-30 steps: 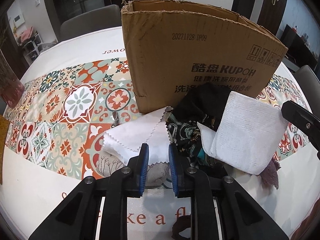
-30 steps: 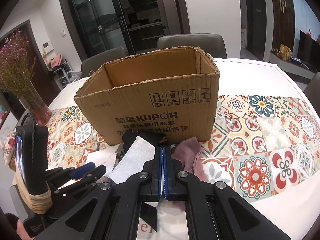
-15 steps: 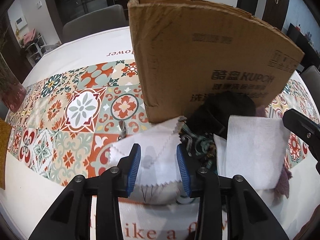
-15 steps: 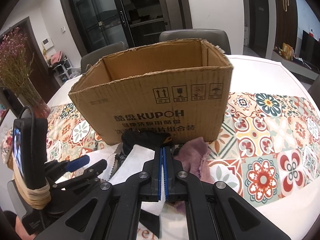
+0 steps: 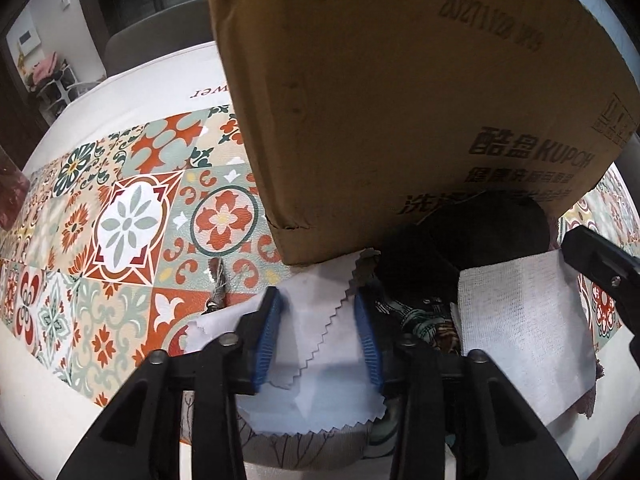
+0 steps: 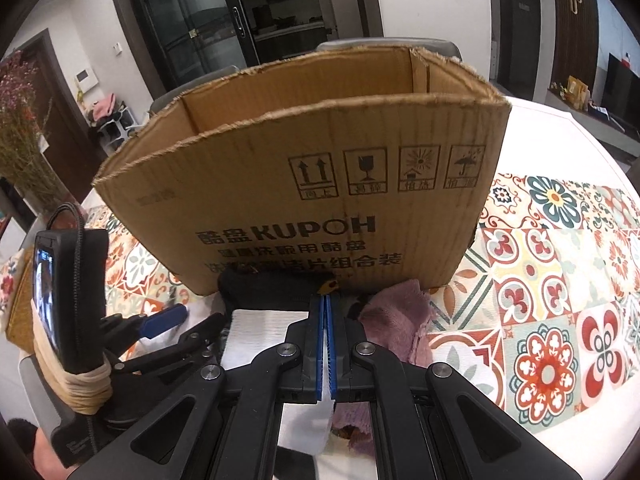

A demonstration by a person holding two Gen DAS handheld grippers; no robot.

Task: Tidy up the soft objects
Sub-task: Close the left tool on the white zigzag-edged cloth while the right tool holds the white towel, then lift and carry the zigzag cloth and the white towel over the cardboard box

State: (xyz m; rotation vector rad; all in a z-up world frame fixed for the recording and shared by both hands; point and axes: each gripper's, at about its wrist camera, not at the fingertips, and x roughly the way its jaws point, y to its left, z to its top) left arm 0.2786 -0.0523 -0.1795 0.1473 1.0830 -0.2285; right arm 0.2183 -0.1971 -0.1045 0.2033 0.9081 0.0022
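A brown cardboard box (image 5: 400, 120) (image 6: 320, 184) stands on the tiled tablecloth with soft cloths piled at its near foot. My left gripper (image 5: 320, 320) hangs over a white zigzag-edged cloth (image 5: 320, 360). Its jaws are closing, the cloth lies between the blue pads, and the pads do not press on it. A black cloth (image 5: 460, 248) and a dark patterned cloth (image 5: 420, 316) lie to the right of it. My right gripper (image 6: 324, 304) is shut on a white gauze cloth (image 6: 260, 332) (image 5: 520, 328). A purple fluffy cloth (image 6: 400, 320) lies just right of it.
A frayed bit of cord (image 5: 218, 284) lies left of the zigzag cloth. A phone (image 6: 60, 292) is strapped to the left gripper's body. Dried flowers (image 6: 20, 140) stand at the far left. Grey chairs (image 5: 160, 32) stand behind the table, and patterned tablecloth (image 6: 560, 300) stretches to the right.
Both grippers have come forward and down toward the foot of the box. The left jaws stand wider than a second ago, astride the zigzag cloth. The right jaws stayed shut.
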